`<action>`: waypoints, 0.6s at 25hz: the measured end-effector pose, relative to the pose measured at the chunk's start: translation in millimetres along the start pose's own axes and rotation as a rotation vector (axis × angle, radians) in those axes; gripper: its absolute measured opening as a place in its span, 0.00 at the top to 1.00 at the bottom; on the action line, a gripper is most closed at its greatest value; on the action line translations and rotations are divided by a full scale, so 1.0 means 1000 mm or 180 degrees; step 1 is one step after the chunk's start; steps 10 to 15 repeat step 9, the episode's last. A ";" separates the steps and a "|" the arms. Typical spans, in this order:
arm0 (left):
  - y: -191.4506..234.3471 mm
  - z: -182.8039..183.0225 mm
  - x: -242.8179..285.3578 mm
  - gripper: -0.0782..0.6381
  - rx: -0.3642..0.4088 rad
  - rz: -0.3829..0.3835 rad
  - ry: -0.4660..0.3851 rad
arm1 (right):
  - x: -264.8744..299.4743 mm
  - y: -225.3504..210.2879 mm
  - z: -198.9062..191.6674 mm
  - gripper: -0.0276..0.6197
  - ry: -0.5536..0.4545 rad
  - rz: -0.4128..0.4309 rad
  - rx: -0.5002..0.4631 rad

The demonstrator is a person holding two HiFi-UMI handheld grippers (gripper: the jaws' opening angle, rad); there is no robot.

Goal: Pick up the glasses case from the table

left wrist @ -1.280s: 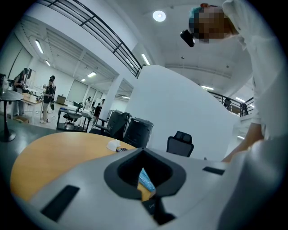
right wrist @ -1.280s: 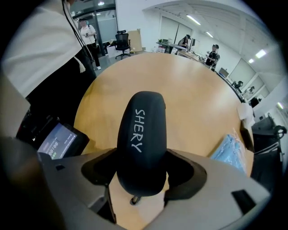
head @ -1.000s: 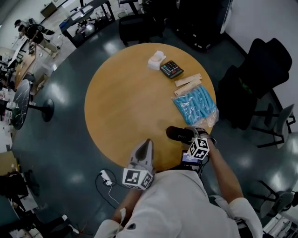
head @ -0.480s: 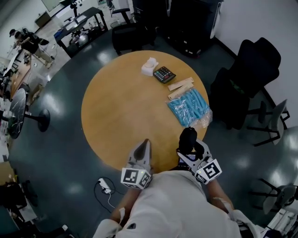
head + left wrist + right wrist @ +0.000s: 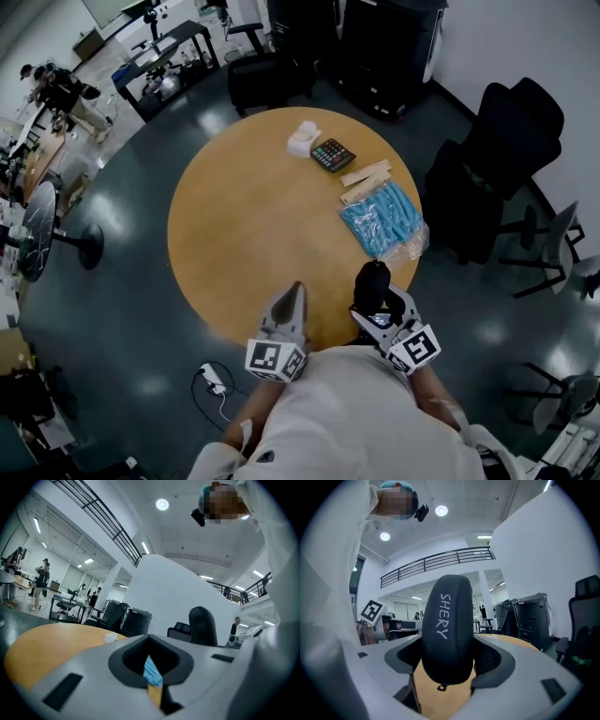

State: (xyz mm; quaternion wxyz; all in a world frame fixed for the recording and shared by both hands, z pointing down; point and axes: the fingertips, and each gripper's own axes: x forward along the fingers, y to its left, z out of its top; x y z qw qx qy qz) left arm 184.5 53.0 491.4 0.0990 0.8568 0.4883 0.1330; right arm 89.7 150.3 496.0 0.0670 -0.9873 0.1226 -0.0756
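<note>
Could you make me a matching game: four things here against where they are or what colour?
Things:
1 glasses case
2 calculator
3 plastic packet
4 left gripper

Descriptions:
a blue
b shut, holding nothing
c clamped in the right gripper
d next to a white object

Pairs: 1-c, 2-d, 3-a, 4-b

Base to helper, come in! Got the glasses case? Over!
Left tool shut, empty. Right tool shut on black oval glasses case, held upright over round wooden table. Nothing blocking.

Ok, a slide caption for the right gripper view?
Right gripper shut on the black glasses case, held upright, table beyond.
</note>
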 end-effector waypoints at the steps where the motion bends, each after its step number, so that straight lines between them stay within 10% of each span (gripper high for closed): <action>1: 0.000 0.000 -0.001 0.88 -0.0001 0.0004 -0.0002 | 0.000 0.000 0.000 0.46 -0.0001 0.0004 -0.0007; 15: 0.002 -0.001 -0.002 0.88 -0.0002 0.0038 0.0007 | 0.000 -0.003 0.002 0.46 -0.0036 -0.0007 0.0026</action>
